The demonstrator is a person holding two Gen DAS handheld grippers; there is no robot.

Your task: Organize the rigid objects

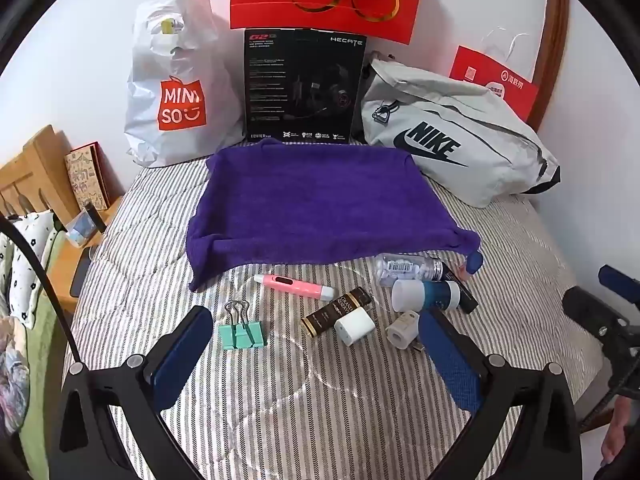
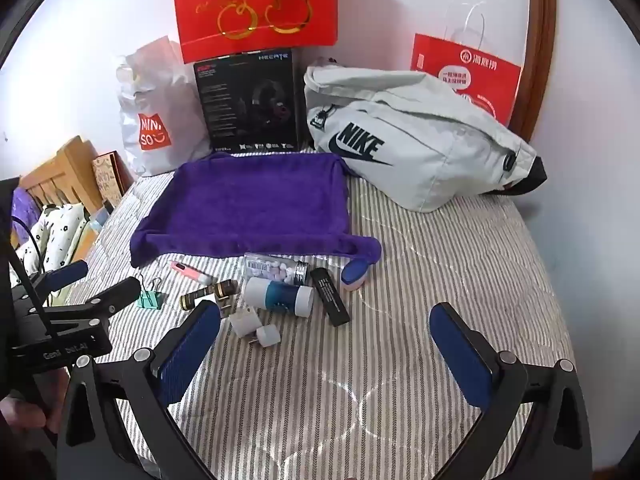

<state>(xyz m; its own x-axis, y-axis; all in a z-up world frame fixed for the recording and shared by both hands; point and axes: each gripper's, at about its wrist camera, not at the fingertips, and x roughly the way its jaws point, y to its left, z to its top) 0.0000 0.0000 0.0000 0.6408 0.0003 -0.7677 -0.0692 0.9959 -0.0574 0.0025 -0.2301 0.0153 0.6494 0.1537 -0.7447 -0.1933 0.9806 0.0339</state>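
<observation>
A: Several small hard bits in a row on the striped bed [image 1: 360,412], just in front of the purple towel [image 1: 312,200].

B: Mint binder clip [image 1: 242,330] is light and stiff; I'd pinch its body.

A: Left gripper [image 1: 316,354] low over them, right gripper [image 2: 326,342] beside; both wide apart, holding nothing.

Ahead of the left gripper [image 1: 316,344] fingers, the binder clip [image 1: 241,330] lies just past the left finger; the two plugs [image 1: 356,326] sit by the right finger. Beyond them lies the pen [image 1: 294,287], with the pill bottle [image 1: 408,268] to its right. Farther on, the towel [image 1: 320,204] spreads across the bed [image 1: 320,420]. Behind the towel stands the box [image 1: 304,86], the plastic bag [image 1: 172,92] on its left, the sling bag [image 1: 460,144] on its right.
</observation>
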